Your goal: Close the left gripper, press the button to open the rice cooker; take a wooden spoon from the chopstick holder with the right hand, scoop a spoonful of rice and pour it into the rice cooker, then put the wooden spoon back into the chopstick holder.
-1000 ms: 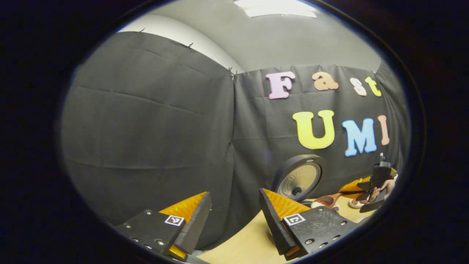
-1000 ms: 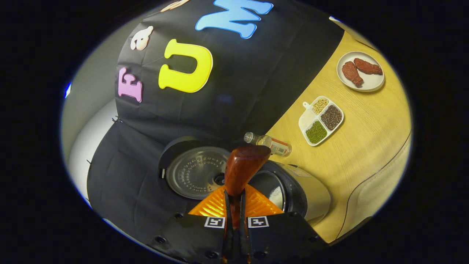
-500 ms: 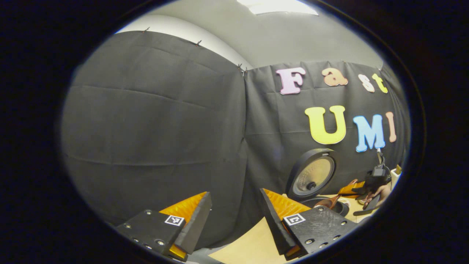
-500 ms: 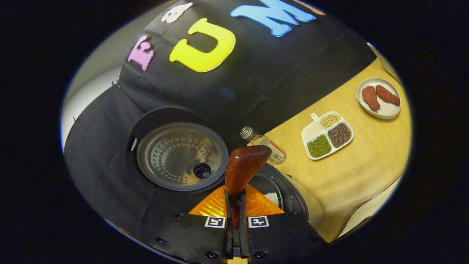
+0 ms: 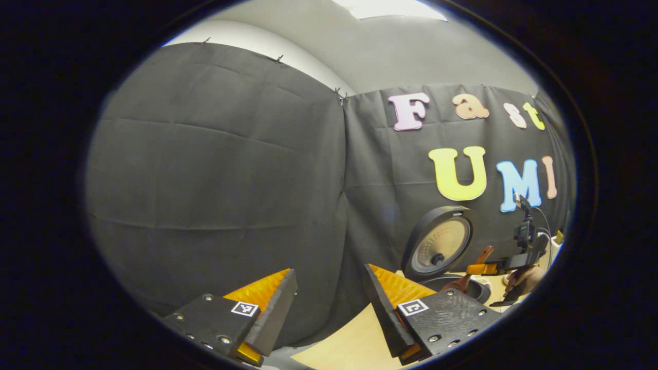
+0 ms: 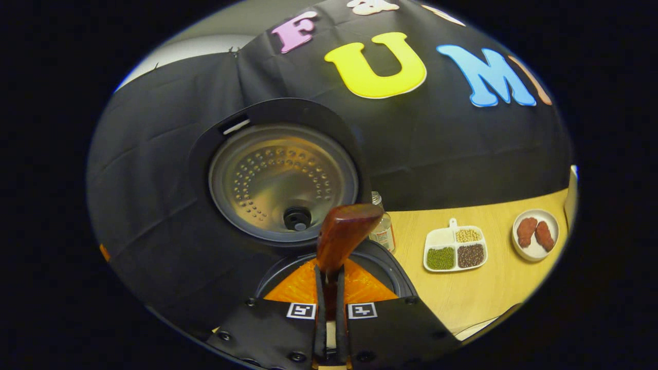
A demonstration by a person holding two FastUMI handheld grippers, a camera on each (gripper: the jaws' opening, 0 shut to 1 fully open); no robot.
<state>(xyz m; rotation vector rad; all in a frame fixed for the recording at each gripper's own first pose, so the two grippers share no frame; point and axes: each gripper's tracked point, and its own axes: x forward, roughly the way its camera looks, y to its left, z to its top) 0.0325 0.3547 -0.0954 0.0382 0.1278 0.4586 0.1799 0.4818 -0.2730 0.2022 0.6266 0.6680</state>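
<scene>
Right gripper (image 6: 329, 288) clamps the wooden spoon (image 6: 343, 234) over the open rice cooker (image 6: 334, 267), lid (image 6: 280, 180) up behind; left gripper (image 5: 329, 298) wide apart.

A ceiling light panel (image 5: 388, 7) glares overhead; the booth is dim, fisheye bending curves the edges, and the open lid (image 6: 282, 180) glints softly.

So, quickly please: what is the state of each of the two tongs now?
Left tongs: open, holding nothing.
Right tongs: closed on the wooden spoon, above the open rice cooker.
</scene>
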